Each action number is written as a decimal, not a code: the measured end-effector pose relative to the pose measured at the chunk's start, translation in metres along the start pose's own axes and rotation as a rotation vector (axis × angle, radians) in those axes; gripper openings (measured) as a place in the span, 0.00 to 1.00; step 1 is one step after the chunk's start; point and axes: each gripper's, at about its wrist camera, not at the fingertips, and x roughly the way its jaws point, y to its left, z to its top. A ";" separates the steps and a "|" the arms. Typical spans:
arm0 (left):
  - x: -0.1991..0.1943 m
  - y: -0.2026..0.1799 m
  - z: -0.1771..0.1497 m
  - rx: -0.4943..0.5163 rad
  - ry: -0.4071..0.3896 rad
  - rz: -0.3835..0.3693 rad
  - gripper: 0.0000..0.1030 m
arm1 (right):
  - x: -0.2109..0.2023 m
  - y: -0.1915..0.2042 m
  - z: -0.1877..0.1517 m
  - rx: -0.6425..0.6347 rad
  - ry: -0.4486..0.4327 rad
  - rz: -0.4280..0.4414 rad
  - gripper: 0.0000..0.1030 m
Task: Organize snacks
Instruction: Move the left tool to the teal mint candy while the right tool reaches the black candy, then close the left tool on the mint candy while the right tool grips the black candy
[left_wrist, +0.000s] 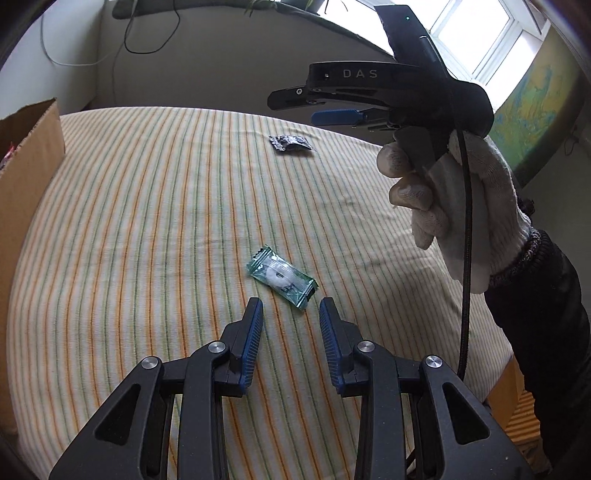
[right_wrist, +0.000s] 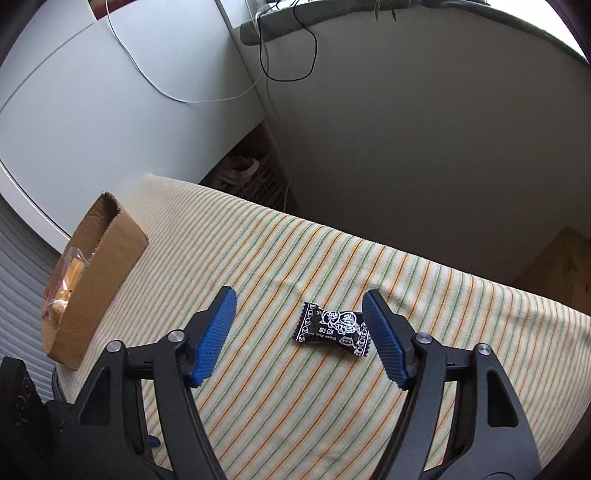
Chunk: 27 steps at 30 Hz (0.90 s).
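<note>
Left gripper (left_wrist: 291, 308): black frame with 2 blue-padded fingers, parted by a narrow gap and holding nothing, tips just short of the green candy
Right gripper (right_wrist: 299, 306): same black and blue build, fingers spread wide with nothing pressed between them; in the left wrist view it hangs above the bench, held by a hand in a white knitted glove (left_wrist: 454, 206) with a dark sleeve
Green candy (left_wrist: 282, 277): small green foil wrapper with a white middle, lying flat on the cloth, slanted, just ahead of the left fingers
Black candy (right_wrist: 332, 328): small black wrapper with white printing, flat on the cloth, between the right fingers and nearer the right one, not touched
Bench (right_wrist: 295, 398): covered by a cream cloth with thin orange and green stripes
Cardboard box (right_wrist: 99, 280): brown, open-topped, at the left edge of the bench, clear-wrapped yellowish snacks inside
</note>
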 end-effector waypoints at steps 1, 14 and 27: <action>0.001 0.001 0.000 -0.005 0.003 -0.001 0.29 | 0.006 -0.001 0.001 -0.002 0.016 0.004 0.65; 0.014 -0.019 0.008 0.042 0.012 0.029 0.29 | 0.025 -0.011 -0.003 0.001 0.080 0.005 0.65; 0.033 -0.042 0.021 0.132 -0.019 0.148 0.29 | 0.018 0.010 -0.026 -0.171 0.097 -0.152 0.52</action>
